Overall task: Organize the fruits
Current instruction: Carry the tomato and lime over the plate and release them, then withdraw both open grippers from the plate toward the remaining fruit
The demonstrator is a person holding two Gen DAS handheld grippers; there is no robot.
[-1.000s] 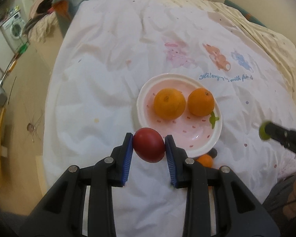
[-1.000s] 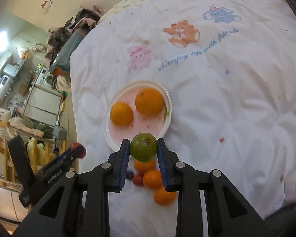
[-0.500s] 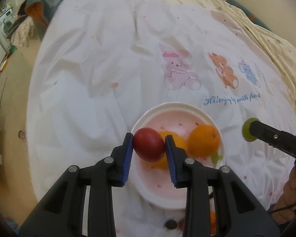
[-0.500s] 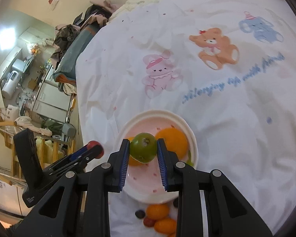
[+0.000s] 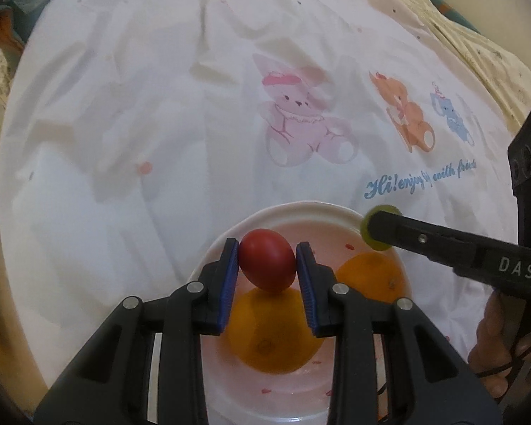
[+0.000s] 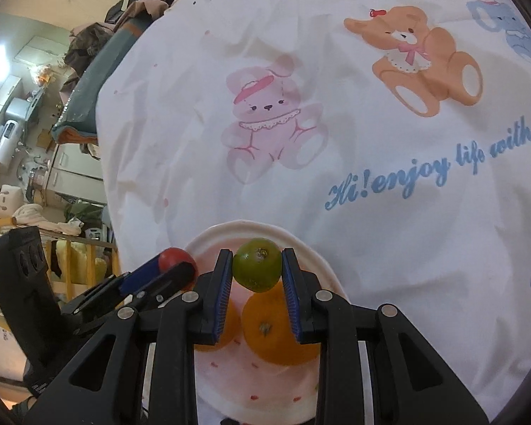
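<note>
A: Since a second ago both grippers have come forward from the near edge of the round white plate with the pink centre (image 5: 340, 212), and now they hang over it.

B: What is each one carrying?

A: The left gripper (image 5: 267, 265) is clenched on a smooth dark red oval fruit (image 5: 267, 265), pinched between its blue ribbed pads (image 5: 230, 283). Below it, in the plate, lies a large orange citrus (image 5: 272, 333); a second orange (image 5: 375, 276) lies to the right.

B: And the other?

A: The right gripper (image 6: 256, 265) grips a small round green citrus (image 6: 256, 265) at its fingertips, above the plate's far half, over an orange.

B: Where does all this sit?

A: On a white quilt printed with cartoon bears (image 6: 272, 127), with the red fruit left of the green one.
</note>
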